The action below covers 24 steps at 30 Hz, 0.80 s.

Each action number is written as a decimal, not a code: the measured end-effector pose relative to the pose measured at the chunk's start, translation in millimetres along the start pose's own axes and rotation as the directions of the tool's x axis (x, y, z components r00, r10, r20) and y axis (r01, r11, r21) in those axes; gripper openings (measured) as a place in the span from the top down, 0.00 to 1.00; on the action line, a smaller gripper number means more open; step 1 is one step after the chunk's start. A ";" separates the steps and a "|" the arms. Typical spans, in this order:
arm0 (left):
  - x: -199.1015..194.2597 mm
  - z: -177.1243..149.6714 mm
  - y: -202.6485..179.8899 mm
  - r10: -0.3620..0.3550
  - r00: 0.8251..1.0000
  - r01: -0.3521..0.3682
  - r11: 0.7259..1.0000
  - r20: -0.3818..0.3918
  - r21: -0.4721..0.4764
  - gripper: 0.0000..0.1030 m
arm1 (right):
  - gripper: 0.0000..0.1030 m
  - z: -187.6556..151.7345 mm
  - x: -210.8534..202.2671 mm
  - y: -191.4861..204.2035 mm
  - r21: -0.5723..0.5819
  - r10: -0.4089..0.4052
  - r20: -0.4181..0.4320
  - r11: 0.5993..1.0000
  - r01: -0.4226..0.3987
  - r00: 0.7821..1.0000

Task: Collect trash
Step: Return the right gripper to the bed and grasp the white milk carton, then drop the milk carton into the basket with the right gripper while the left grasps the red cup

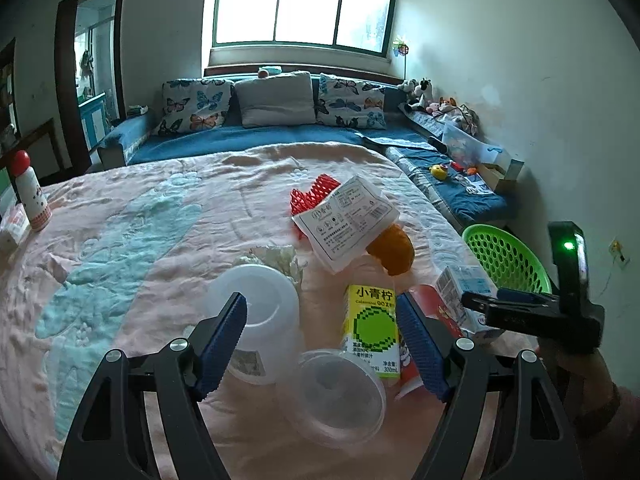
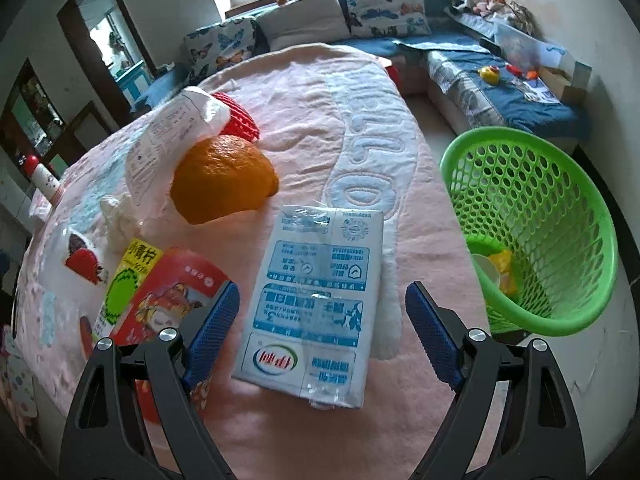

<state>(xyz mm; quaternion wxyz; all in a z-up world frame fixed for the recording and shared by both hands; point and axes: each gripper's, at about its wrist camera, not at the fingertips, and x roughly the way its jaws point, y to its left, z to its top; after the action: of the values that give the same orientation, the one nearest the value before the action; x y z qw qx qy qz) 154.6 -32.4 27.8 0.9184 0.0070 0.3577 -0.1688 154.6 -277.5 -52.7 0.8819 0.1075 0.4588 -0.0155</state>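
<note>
A clear plastic cup (image 1: 340, 396) lies on its side nearest the left wrist camera, between the spread jaws of the left hand-held gripper (image 1: 322, 344), which is open and holds nothing. Beside it a second clear cup (image 1: 256, 312) and a yellow-green drink carton (image 1: 372, 328) are seen on the pink quilted bed (image 1: 132, 280). The right hand-held gripper (image 2: 322, 332) is likewise open, its jaws set either side of a blue-and-white milk carton (image 2: 316, 304) without touching it. An orange (image 2: 224, 178) lies further back. A green perforated basket (image 2: 536, 224) stands beside the bed, on the floor.
</note>
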 end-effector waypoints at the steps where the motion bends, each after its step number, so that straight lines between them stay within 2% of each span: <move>1: 1.0 -0.3 -0.8 -0.008 1.000 0.008 1.000 -0.008 -0.001 0.28 | 0.21 1.1 3.5 -0.1 0.003 -0.001 -0.009 1.000 0.001 1.000; 8: 7.2 0.7 -16.9 -0.056 0.998 0.057 0.998 -0.042 0.026 0.28 | 0.30 0.8 19.0 -2.6 0.026 0.018 -0.056 1.000 -0.017 0.998; 14: 21.2 0.7 -38.6 -0.089 0.992 0.095 0.994 -0.092 0.057 0.28 | 0.31 -2.0 18.1 -2.9 0.015 0.013 -0.052 1.000 -0.012 0.999; 20: 41.5 0.0 -60.1 -0.140 0.976 0.155 0.985 -0.168 0.080 0.28 | 0.32 -6.6 6.0 -12.4 0.022 0.029 -0.029 0.999 -0.029 0.999; 24: 59.9 -0.5 -72.8 -0.178 0.955 0.201 0.977 -0.235 0.075 0.35 | 0.32 -8.3 -9.1 -18.7 0.014 0.033 0.000 0.999 -0.033 0.999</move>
<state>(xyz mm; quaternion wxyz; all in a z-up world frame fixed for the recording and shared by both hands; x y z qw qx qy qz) 172.4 -119.3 -4.3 0.8496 0.0370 0.4506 -0.2715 140.3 -294.8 -53.2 0.8812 0.1212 0.4570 -0.0041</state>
